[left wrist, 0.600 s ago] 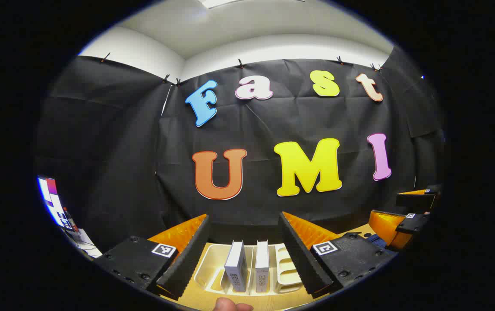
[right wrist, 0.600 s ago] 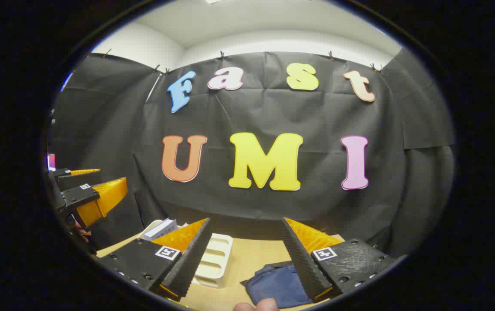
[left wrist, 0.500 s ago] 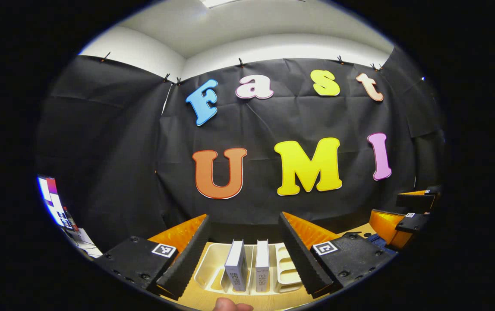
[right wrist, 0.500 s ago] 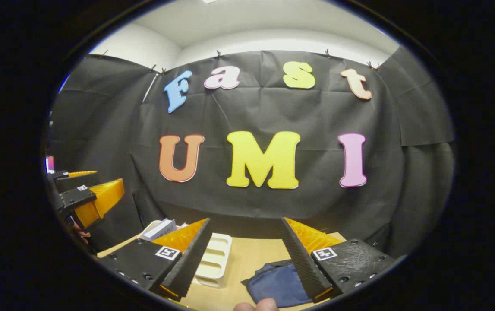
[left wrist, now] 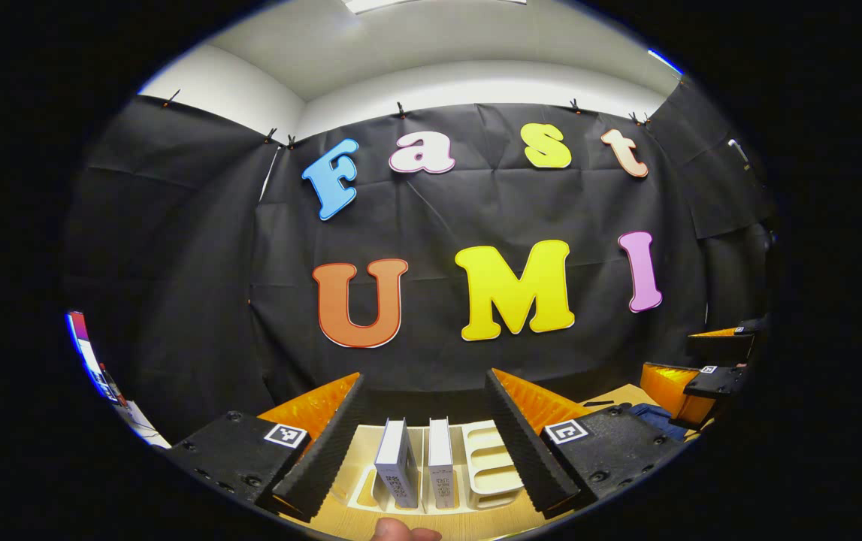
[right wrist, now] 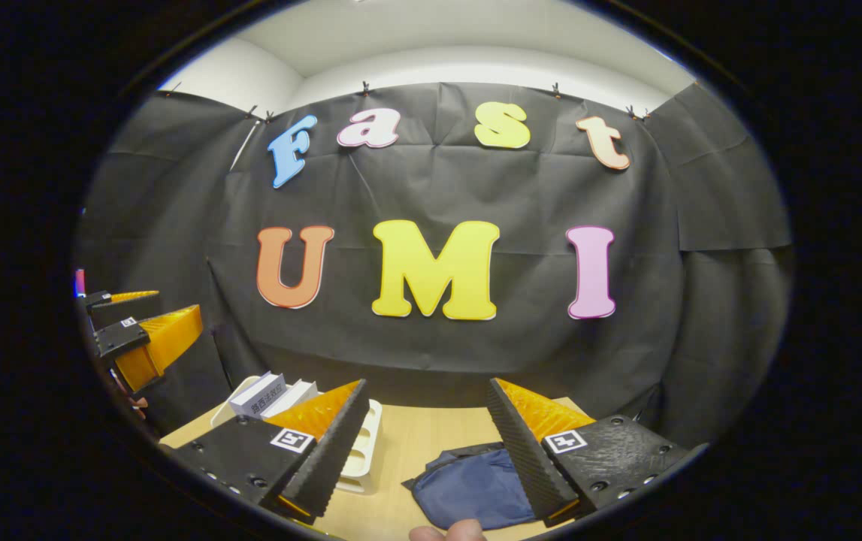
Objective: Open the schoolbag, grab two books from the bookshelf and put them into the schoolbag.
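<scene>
Both grippers are held up above the table at this point, nothing gripped by either. The left gripper [left wrist: 424, 406] is spread wide, and between its fingers the white bookshelf [left wrist: 487, 469] is framed, with two books [left wrist: 415, 466] standing upright side by side in its slots. The right gripper [right wrist: 427, 409] is likewise spread wide and empty; below it the dark blue schoolbag [right wrist: 468, 488] is seen lying flat on the wooden table [right wrist: 431, 436], just beside the bookshelf [right wrist: 367, 451]. From the right gripper view the left gripper [right wrist: 146, 336] is seen off to the side, hanging over the shelf end of the table. The bag looks to be shut as yet, so the opening of it is judged to be the step in hand. To do that well, the right gripper should be brought down onto the bag's upper edge, where a flap or zip pull is to be looked for; neither can be made out from here. Only the top layer of cloth should be pinched, and the bag may need steadying by the left gripper so it is not dragged across the table.
</scene>
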The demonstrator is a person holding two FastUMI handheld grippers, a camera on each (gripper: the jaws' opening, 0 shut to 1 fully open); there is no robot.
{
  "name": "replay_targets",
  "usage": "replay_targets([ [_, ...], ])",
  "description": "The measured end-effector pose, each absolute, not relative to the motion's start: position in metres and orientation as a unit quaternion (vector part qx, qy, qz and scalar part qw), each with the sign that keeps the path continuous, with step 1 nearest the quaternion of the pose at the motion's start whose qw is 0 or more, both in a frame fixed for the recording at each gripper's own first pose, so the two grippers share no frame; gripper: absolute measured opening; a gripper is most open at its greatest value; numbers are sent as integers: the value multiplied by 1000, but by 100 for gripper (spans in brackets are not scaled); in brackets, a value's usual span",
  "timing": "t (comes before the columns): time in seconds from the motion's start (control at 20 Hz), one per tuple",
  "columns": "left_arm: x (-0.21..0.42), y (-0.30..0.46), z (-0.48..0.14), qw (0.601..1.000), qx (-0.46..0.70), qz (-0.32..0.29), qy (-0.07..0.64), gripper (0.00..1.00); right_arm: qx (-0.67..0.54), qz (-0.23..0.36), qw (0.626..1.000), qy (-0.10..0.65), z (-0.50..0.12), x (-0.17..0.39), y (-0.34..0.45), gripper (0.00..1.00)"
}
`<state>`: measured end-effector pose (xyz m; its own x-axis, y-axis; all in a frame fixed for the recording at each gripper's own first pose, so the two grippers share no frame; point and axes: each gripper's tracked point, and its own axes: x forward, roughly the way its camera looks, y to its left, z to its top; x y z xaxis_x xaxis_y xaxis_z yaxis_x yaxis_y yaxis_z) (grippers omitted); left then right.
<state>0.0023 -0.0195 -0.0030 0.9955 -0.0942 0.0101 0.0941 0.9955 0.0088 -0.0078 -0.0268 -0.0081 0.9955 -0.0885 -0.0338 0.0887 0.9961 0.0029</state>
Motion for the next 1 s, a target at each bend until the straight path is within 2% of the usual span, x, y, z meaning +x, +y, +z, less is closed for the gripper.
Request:
replay_targets([
  [0.15, 3, -21, -5, 999, 1, -50, -3, 99, -1, -50, 999, 15, -8, -9, -31, 95],
  [0.2, 3, -21, -4, 999, -1, -52, -3, 99, -3, -53, 998, 16, -7, -9, -33, 98],
  [0.6, 8, -21, -7, 999, 0, -53, -2, 99, -21, -53, 997, 57, -31, -4, -37, 95],
  [0.65, 8, -21, -5, 999, 2, -53, -3, 99, -26, -52, 996, 72, -40, -2, -37, 98],
  [0.8, 10, -17, -6, 999, 7, -50, -6, 98, -45, -32, 987, 149, -85, 6, -30, 95],
  [0.85, 10, -15, -6, 999, 8, -48, -8, 98, -51, -28, 983, 175, -102, 9, -28, 99],
  [1.0, 10, -14, -10, 999, 5, -50, -4, 99, -69, -25, 966, 248, -153, 16, -27, 96],
])
